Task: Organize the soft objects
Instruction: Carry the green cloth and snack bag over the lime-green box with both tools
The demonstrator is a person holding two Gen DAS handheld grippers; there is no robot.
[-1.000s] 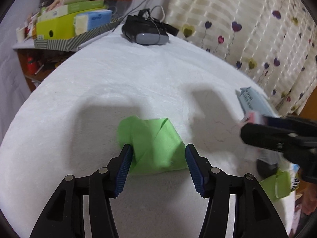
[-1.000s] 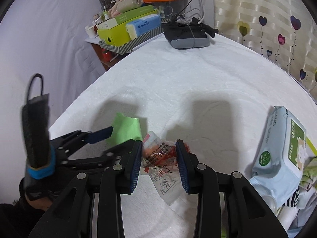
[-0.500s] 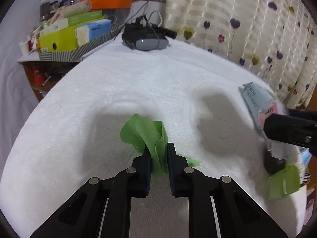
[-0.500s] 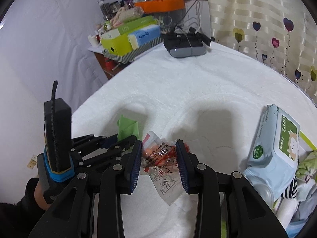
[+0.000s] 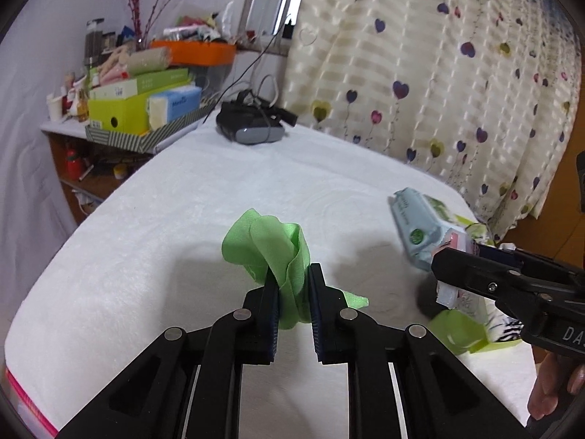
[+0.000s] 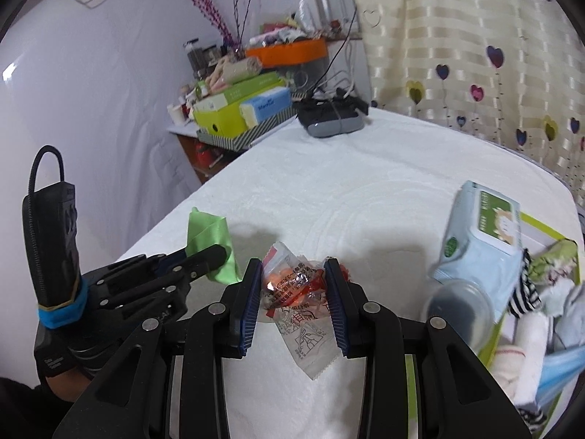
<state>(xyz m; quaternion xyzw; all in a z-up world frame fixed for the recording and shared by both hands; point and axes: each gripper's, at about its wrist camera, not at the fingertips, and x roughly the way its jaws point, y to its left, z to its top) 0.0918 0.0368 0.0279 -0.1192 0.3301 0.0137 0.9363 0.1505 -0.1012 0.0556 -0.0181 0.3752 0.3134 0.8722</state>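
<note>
A: What is held by the left gripper (image 5: 292, 285)?

B: A green cloth (image 5: 272, 252) is pinched between its two blue pads. The jaws were just closed on it, and only a thin gap is left. The cloth is bunched up and lifted off the white blanket (image 5: 182, 219). Its long way runs up from the pads, and the loose top is curled over toward the left of the left wrist view. A small green tail is seen sticking out to the right, under the pads.

A: And the right gripper (image 6: 292, 292)?

B: A clear snack packet (image 6: 292, 289) with orange and red bits inside is squeezed between its pads. The jaws are set partly apart, as wide as the packet. The packet is held above the blanket. Its long way is hung downward, and the flat see-through end is pointed down toward the camera.

A: Where are the two held things?

B: They are kept side by side, near each other but not touching. The cloth is seen to the left of the packet in the right wrist view.

A: What else is seen?

B: A pale blue wipes pack (image 6: 479, 241) is propped on the edge of a green bin (image 6: 548, 234) at the right. Folded soft clothes (image 6: 530, 292) are piled in the bin. A dark headset (image 5: 252, 124) is set at the far end of the blanket.
</note>
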